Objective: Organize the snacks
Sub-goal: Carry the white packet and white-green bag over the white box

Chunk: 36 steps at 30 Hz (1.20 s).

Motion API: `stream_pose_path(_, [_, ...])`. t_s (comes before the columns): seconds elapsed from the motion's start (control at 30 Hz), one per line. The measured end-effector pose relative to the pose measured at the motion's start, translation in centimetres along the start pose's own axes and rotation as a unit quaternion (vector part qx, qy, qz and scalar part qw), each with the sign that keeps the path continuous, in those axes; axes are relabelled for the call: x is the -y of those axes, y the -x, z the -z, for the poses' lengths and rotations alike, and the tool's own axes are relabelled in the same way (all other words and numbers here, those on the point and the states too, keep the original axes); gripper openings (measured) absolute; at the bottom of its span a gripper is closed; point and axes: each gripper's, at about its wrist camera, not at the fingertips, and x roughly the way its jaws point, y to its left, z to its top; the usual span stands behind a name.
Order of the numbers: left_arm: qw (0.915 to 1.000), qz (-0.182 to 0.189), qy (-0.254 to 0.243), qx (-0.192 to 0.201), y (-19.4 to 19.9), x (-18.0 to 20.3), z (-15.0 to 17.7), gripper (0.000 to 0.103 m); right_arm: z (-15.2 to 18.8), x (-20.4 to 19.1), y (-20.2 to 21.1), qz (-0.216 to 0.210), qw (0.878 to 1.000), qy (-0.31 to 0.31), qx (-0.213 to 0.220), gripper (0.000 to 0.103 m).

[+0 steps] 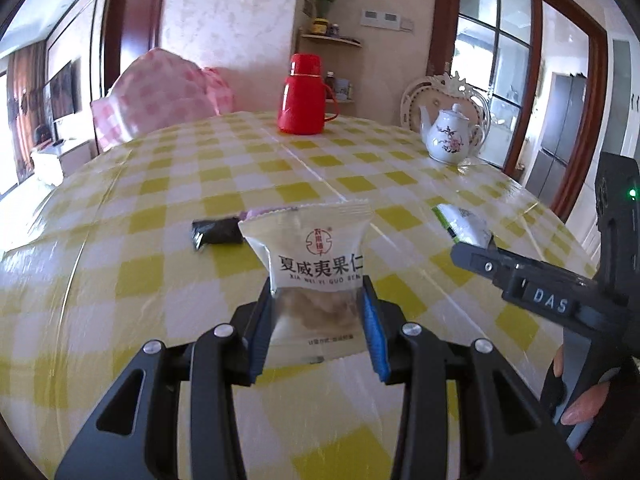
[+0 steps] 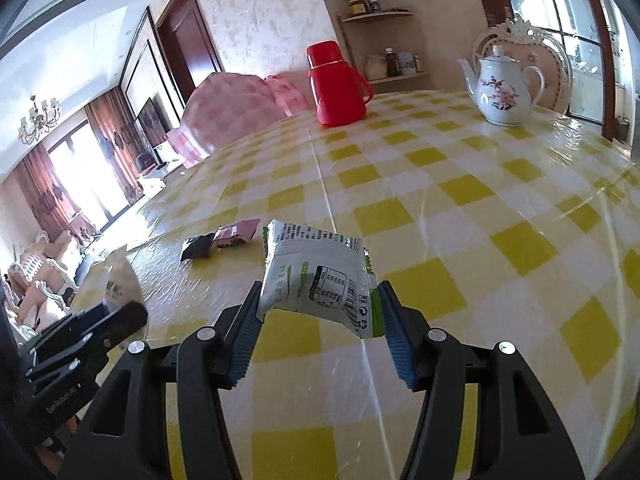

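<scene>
Left wrist view: the left gripper point(image 1: 319, 300) is closed on a white packet point(image 1: 310, 252), blue pads pressing both its sides and holding it upright above the checked table point(image 1: 160, 220). The packet bears a red round logo, large Chinese characters and the pinyin "XIA WEI YI GUO REN". Behind it a black packet point(image 1: 216, 233) lies on the table, a pink one apparently just beyond. At right the other gripper body shows a label reading "DAS". A red flask point(image 1: 306, 94) and a teapot point(image 1: 450, 134) stand far back.

Right wrist view: the right gripper point(image 2: 318, 308) is clamped on a green-white packet point(image 2: 320, 276), held tilted clear of the table; its back shows a barcode, a nutrition table and recycling marks, the text too small to read. The pink packet point(image 2: 236, 233) touches the black one.
</scene>
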Motion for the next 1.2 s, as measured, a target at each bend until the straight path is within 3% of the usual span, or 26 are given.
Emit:
stream_pose_path(0.43, [0.9997, -0.024, -0.001, 0.008, 8.2, -0.9, 4.7, 0.041, 5.4, -6.1, 5.7, -0.051, 0.998, 0.029, 0.004, 0.056])
stream_pose_path(0.8, [0.9966, -0.061, 0.002, 0.055, 16.8, -3.2, 6.6, 0.042, 8.2, -12.6, 10.5, -0.081, 0.993, 0.079, 0.030, 0.056])
stream_pose_path(1.03, [0.9936, -0.090, -0.005, 0.068, 20.5, -5.0, 8.6, 0.042, 9.5, -17.7, 13.3, -0.127, 0.983, 0.131, 0.035, 0.056])
stream_pose_path(1.2, [0.9899, -0.127, 0.011, 0.063, 23.2, -8.4, 10.7, 0.042, 11.2, -21.7, 14.2, -0.159, 0.972, 0.172, 0.027, 0.056])
